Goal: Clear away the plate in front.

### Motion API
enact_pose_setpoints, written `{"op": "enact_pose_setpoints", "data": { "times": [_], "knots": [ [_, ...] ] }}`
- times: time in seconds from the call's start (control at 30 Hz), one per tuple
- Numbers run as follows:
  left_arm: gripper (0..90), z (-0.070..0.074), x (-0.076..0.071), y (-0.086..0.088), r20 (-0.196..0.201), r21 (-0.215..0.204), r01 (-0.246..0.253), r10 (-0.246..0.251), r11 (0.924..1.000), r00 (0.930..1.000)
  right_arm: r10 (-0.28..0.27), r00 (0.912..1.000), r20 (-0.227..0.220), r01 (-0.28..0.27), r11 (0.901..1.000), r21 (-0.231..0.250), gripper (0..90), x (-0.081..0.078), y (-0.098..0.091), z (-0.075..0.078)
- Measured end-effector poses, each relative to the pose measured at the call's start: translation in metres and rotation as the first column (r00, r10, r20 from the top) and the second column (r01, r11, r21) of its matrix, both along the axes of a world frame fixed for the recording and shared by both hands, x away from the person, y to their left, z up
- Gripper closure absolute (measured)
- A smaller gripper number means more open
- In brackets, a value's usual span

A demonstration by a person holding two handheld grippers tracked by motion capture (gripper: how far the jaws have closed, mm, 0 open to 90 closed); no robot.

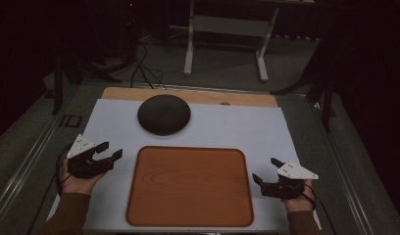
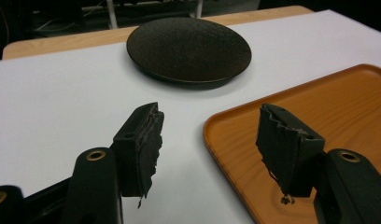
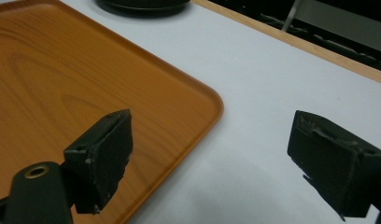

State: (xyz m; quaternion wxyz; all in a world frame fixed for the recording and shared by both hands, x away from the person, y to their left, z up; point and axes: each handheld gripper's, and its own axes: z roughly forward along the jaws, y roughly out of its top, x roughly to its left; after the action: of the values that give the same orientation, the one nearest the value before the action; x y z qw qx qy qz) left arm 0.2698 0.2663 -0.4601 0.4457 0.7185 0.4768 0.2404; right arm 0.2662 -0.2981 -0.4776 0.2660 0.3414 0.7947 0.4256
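From above, your left gripper [image 1: 109, 151] and right gripper [image 1: 265, 169] flank the tray [image 1: 190, 186], both released and empty; each gripper view shows its jaws spread beside the tray's edge, the plate [image 2: 188, 49] beyond.

An orange-brown wood grain is shown on the tray [image 1: 190, 188]. The plate [image 1: 163, 114] is dark and finely textured, the mat [image 1: 237, 125] plain white.

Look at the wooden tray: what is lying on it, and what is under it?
Nothing lies on the wooden tray; its whole grain surface is bare. It rests on the white table mat, and the part of the mat beneath it is covered from sight. The dark round plate sits beyond it, apart.
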Motion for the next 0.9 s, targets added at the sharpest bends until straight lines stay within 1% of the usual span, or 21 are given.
{"op": "enact_pose_setpoints", "data": {
  "times": [0.03, 0.13, 0.17, 0.3, 0.37, 0.5, 0.57, 0.63, 0.67, 0.7, 0.73, 0.77, 0.83, 0.9],
  "knots": [
    [40.9, 0.0, 0.003, 0.0, -0.001, 0.005, 0.0, 0.0, 1.0, 1.0, -0.002, 1.0, -0.001, 0.002, 1.0, 0.003, 13.9, 0.0, 0.0, 0.0],
    [41.0, 0.0, 0.003, 0.0, -0.001, 0.005, 0.0, 0.0, 1.0, 1.0, -0.005, 1.0, 0.0, 0.005, 1.0, 0.003, 13.9, 0.0, -0.001, 0.0],
    [41.9, 0.001, 0.016, -0.001, -0.004, -0.001, -0.01, 0.01, 0.9999, 0.9999, -0.011, 0.9999, 0.004, 0.011, 0.9999, 0.005, 13.9, 0.0, -0.002, 0.001],
    [42.5, 0.0, 0.032, -0.001, -0.012, -0.009, -0.02, 0.02, 0.9998, 0.9997, -0.016, 0.9999, 0.001, 0.016, 0.9999, 0.004, 13.9, 0.001, -0.002, 0.0],
    [42.5, -0.001, 0.038, -0.002, -0.014, -0.016, -0.025, 0.025, 0.9995, 0.9996, -0.022, 0.9998, -0.003, 0.022, 0.9998, -0.003, 13.9, 0.001, -0.002, 0.0],
    [42.2, -0.003, 0.048, -0.004, -0.022, -0.028, -0.033, 0.032, 0.9991, 0.9992, -0.03, 0.9995, -0.005, 0.03, 0.9996, -0.001, 13.9, 0.001, -0.003, 0.0],
    [42.2, -0.003, 0.051, -0.004, -0.024, -0.027, -0.036, 0.035, 0.999, 0.9991, -0.03, 0.9996, -0.002, 0.03, 0.9996, -0.001, 13.9, 0.001, -0.004, 0.0],
    [42.3, -0.003, 0.059, -0.003, -0.027, -0.04, -0.048, 0.047, 0.998, 0.9985, -0.03, 0.9996, -0.001, 0.03, 0.9995, 0.004, 13.9, 0.001, -0.004, 0.0],
    [42.4, -0.003, 0.059, -0.003, -0.027, -0.04, -0.048, 0.047, 0.998, 0.9985, -0.03, 0.9996, -0.001, 0.03, 0.9995, 0.004, 13.9, 0.001, -0.004, 0.0],
    [42.7, -0.002, 0.063, -0.002, -0.027, -0.046, -0.056, 0.054, 0.9974, 0.9982, -0.029, 0.9996, -0.002, 0.029, 0.9996, 0.006, 13.9, 0.001, -0.005, 0.0],
    [43.4, -0.002, 0.063, -0.002, -0.027, -0.046, -0.056, 0.054, 0.9974, 0.9982, -0.029, 0.9996, -0.002, 0.029, 0.9996, 0.006, 13.9, 0.001, -0.005, 0.0],
    [44.0, -0.002, 0.068, -0.002, -0.029, -0.053, -0.058, 0.056, 0.9969, 0.998, -0.028, 0.9996, -0.004, 0.028, 0.9996, 0.003, 13.9, 0.001, -0.005, 0.0],
    [44.2, -0.003, 0.073, -0.002, -0.033, -0.057, -0.063, 0.061, 0.9964, 0.9976, -0.028, 0.9996, -0.004, 0.028, 0.9996, 0.004, 13.9, 0.001, -0.005, 0.0],
    [44.3, -0.003, 0.073, -0.002, -0.033, -0.057, -0.063, 0.061, 0.9964, 0.9976, -0.029, 0.9996, -0.003, 0.029, 0.9996, 0.003, 13.9, 0.001, -0.005, 0.0]
  ]
}}
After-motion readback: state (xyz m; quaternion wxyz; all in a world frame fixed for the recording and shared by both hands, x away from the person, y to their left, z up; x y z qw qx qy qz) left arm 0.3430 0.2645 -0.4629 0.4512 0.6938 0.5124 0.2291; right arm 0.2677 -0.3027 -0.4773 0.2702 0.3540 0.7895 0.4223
